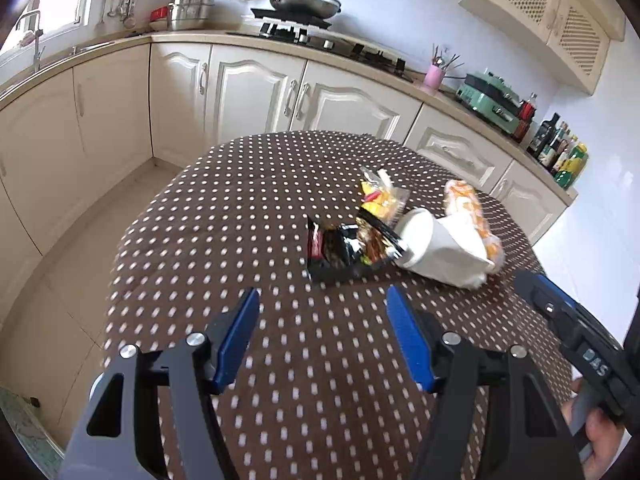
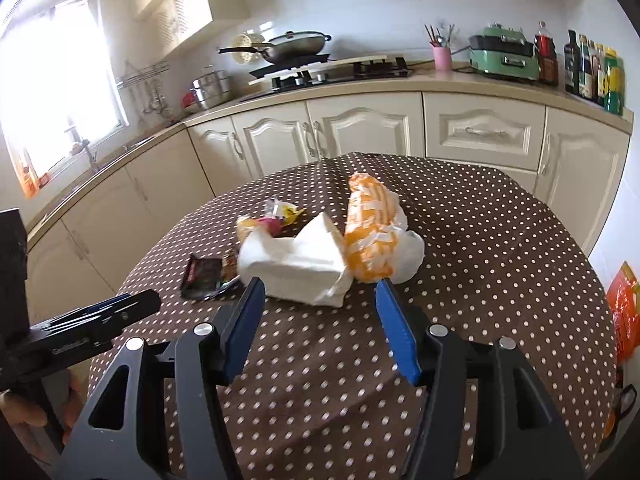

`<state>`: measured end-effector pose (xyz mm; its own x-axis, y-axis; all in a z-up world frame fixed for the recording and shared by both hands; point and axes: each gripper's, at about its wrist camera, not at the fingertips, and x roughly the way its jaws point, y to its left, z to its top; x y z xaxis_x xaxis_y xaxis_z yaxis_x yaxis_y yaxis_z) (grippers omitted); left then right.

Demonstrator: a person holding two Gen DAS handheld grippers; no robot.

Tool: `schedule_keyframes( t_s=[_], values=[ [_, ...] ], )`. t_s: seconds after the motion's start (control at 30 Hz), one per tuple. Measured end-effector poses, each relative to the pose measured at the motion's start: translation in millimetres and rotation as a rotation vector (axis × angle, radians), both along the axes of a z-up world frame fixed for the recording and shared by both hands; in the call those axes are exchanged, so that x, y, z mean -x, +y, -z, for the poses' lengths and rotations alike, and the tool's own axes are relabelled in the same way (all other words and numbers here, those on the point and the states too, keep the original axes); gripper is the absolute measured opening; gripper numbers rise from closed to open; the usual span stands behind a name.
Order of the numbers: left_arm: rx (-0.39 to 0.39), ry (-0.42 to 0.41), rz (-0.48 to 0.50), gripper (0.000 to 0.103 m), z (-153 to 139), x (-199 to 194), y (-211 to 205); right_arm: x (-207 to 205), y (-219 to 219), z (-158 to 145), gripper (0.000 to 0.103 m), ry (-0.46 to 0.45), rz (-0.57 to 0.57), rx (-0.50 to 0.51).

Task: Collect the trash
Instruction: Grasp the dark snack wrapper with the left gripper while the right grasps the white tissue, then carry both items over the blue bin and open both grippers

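Trash sits in a loose cluster toward the far side of the tabletop [image 2: 500,248]: a dark snack wrapper [image 1: 332,252], a clear yellow candy wrapper [image 1: 380,196], a crumpled white paper bag [image 2: 296,268] and an orange-and-white plastic bag [image 2: 370,232], all touching or overlapping. Both the left gripper [image 1: 322,312] and the right gripper [image 2: 320,300] hover above the cloth on the near side of the pile, jaws spread wide and holding nothing.

Risks, as I judge them: the pieces are light and interleaved, so closing on one may drag or flick its neighbours toward the far edge; the flat dark wrapper offers little to pinch, and the jaws could catch the polka-dot cloth instead. The two grippers are near each other and could collide if both go for the middle.

The white bag lies on its side, its long axis running roughly left to right across the tabletop in the right wrist view, open mouth toward the dark wrapper. The orange bag's long axis runs from near to far edge.
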<state>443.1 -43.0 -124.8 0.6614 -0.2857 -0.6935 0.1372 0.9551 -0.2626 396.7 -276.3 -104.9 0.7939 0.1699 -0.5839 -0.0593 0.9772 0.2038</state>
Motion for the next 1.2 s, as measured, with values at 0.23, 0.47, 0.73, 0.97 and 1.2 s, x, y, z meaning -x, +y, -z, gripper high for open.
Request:
schedule_keyframes(
  t_s=[0.23,0.47,0.73,0.97,1.2],
  values=[
    [0.000,0.025,-0.001,0.064,17,-38,-9,-28,-3,8,0.057,0.028,-0.003,-0.026],
    [-0.034,0.066,0.045,0.017,27,-53,-19,-45,0,17,0.057,0.077,-0.018,-0.076],
    [-0.062,0.030,0.067,0.004,20,-33,-20,-46,-2,20,0.015,0.099,-0.048,-0.135],
    [-0.004,-0.014,0.057,0.002,2,3,3,-21,13,2,0.007,0.030,-0.064,-0.085],
    [0.049,-0.054,0.018,0.002,-15,41,33,11,32,-21,0.007,-0.028,-0.101,-0.076]
  ],
)
